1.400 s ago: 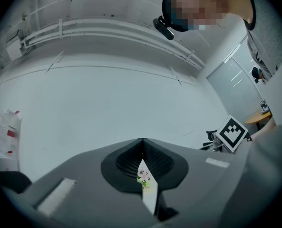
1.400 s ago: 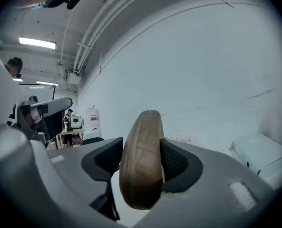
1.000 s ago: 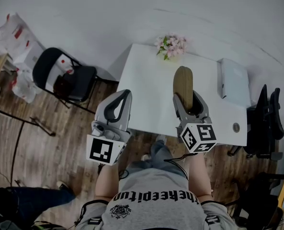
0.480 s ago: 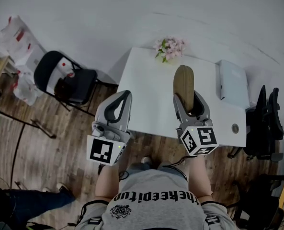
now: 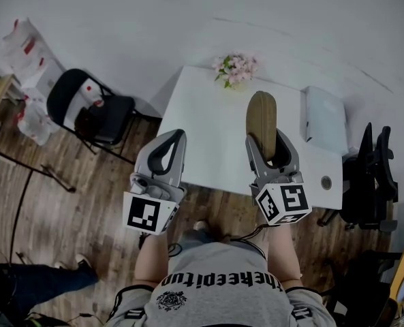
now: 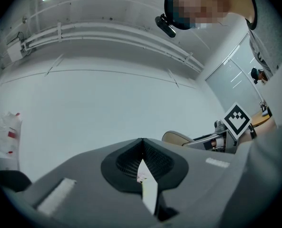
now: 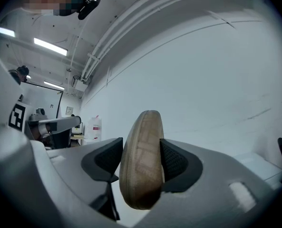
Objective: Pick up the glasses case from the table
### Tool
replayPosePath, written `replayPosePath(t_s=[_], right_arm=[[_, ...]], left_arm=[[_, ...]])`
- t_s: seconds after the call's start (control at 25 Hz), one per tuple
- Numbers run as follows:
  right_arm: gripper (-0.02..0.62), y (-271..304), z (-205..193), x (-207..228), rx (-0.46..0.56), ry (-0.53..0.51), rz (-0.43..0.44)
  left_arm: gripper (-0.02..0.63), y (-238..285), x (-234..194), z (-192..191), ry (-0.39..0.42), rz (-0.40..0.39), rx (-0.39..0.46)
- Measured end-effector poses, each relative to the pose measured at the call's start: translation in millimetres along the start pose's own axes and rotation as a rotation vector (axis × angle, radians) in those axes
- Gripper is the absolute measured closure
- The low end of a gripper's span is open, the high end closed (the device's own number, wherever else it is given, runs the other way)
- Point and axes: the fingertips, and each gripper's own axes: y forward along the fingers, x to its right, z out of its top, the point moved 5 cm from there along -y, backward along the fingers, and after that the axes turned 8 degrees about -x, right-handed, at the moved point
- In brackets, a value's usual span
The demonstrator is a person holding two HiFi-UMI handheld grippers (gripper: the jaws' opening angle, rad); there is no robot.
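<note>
The right gripper (image 5: 270,157) was clamped on the tan glasses case (image 5: 261,114), its two dark pads pressing the case's long sides. In the right gripper view (image 7: 141,161) the case (image 7: 141,127) stood on edge between the jaws, its rounded end reaching out past the fingertips. Below the gripper lay the white table (image 5: 208,135). Beyond the case's tip, at the table's far edge, sat a small bunch of pink flowers (image 5: 234,67). To the gripper's right lay a flat white box (image 5: 322,118). To its left the left gripper (image 5: 166,152) hung over the wooden floor (image 5: 86,189) just beside the table, jaws closed together on nothing (image 6: 142,148). Farther left stood a black chair (image 5: 92,107).
</note>
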Motion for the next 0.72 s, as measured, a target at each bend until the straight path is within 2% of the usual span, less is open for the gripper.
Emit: replayPosePath(t_s=[0.72], right_arm=[[0.354, -53, 11, 18, 0.036, -0.030, 0.031]], left_arm=[[0.592, -11, 47, 13, -0.002, 0.035, -0.005]])
